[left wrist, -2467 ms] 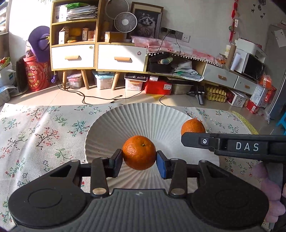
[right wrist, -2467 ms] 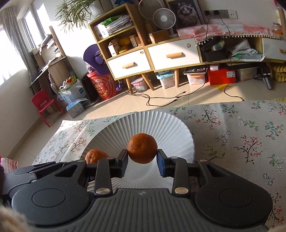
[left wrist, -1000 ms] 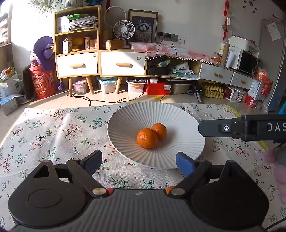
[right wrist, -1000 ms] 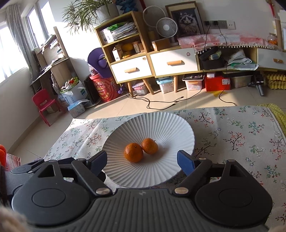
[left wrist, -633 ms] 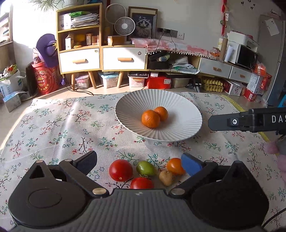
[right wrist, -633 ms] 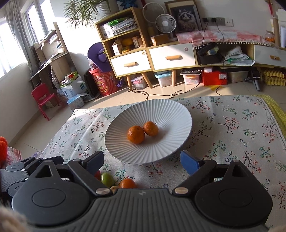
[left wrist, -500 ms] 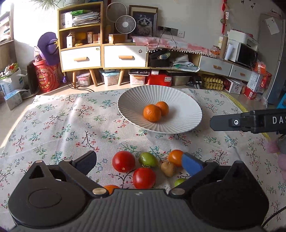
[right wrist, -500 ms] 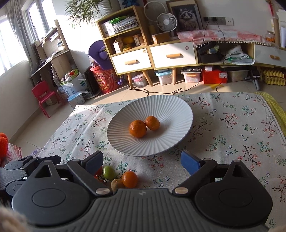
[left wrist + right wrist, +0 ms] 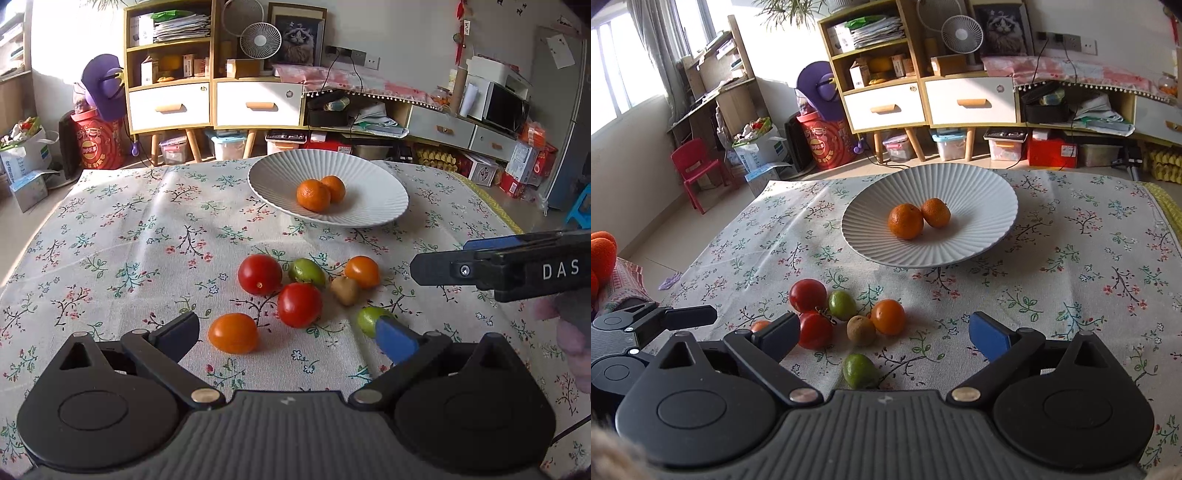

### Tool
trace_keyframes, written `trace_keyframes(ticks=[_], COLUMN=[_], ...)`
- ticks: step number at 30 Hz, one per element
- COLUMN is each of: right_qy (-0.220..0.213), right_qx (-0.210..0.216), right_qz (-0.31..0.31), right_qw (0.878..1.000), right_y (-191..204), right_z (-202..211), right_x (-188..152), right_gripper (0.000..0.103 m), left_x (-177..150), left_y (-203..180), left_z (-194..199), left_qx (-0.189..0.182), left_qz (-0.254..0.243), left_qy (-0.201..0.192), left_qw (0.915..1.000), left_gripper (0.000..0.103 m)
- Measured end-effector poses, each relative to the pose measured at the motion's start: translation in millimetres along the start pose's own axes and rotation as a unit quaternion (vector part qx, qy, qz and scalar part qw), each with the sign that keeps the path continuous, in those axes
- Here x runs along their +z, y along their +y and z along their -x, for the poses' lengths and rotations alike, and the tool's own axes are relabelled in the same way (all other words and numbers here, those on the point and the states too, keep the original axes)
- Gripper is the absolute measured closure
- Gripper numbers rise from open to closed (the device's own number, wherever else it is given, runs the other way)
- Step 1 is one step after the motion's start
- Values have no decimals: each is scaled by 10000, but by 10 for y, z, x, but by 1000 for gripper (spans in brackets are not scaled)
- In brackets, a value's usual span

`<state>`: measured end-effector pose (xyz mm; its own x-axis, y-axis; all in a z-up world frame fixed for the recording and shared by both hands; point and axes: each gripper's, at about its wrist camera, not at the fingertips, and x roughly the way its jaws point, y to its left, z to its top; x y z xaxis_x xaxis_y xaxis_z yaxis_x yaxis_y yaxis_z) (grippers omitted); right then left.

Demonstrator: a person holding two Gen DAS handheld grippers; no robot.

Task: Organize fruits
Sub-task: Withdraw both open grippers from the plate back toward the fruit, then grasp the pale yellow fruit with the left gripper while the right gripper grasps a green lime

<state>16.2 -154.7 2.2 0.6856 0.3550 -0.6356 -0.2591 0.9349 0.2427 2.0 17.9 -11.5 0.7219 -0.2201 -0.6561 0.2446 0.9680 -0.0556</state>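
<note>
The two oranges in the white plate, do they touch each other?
Touching. The right wrist view shows the two oranges pressed side by side in the white plate with no gap between them; the left wrist view shows the same.

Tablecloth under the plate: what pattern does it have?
The tablecloth is off-white with small floral sprigs in red, pink and green; clearest in the right wrist view.

Plate [image 9: 384,214] on table [image 9: 110,236], far side. Two mandarins [image 9: 313,195] in plate, touching, near its centre. Cluster of small fruits [image 9: 299,303] on table, nearer than plate, well apart from it. One small fruit [image 9: 860,370] lies alone, on near side of cluster, farthest from plate. Cabinet [image 9: 931,99] on floor behind plate, beyond table edge.
</note>
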Motion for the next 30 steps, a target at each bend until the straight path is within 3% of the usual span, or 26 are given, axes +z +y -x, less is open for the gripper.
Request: trace_keyframes(ticks=[10,24,30], right_qy=[-76,155,222], right_qx=[-24,-158,-215], right_qz=[360,706,1051], right_qw=[9993,9973,9940], right_y=[112,179,264], right_z=[31,-137,-215], right_x=[-240,-456,-536], right_gripper=[3,4,8], left_x=[-317,-615,-670], left_y=[125,-69,-134], left_z=[74,75,81], left_qx=[-47,-312,-256], left_qz=[222,-67,-165], left_qy=[18,132,129], left_qw=[9997,9994,9995], left_gripper=[6,8,29])
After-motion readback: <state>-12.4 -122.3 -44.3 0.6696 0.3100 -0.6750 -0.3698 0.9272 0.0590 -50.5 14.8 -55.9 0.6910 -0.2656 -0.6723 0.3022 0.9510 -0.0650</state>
